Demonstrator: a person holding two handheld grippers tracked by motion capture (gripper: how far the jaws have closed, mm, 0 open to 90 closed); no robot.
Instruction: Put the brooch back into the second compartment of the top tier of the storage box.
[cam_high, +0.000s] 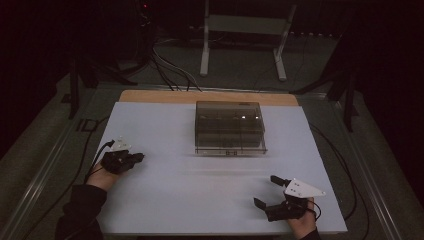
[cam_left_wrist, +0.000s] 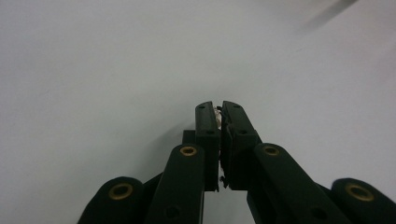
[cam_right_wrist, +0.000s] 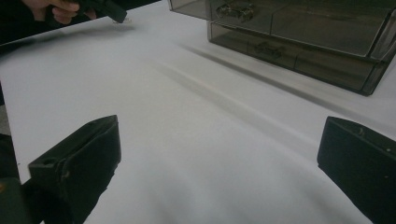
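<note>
Fingers (cam_left_wrist: 205, 122) of my left gripper (cam_left_wrist: 218, 106) are pressed together with a small pale bit (cam_left_wrist: 217, 111) nipped at their very tips; I can't tell what it is, it's too small. Working from the biggest thing down: the white sheet (cam_high: 200, 195) covers the table, and the smoky drawer box (cam_high: 230, 127) sits toward its far edge, well apart from both hands. My left gripper hangs low over the sheet's left side, its nose aimed roughly toward the box. My right gripper (cam_high: 266, 191) rests near the front right, jaws wide apart with nothing but bare sheet between them. I judge the step in hand to be carrying the bit over to the box. To do it well I'd hold the pinch firm, since so little of the bit is caught, travel level and slow, and bring the right gripper up to open a drawer or steady the box. As for the bit: it sits between the two left fingertips, at their top end, touching both pads and poking out only slightly.
</note>
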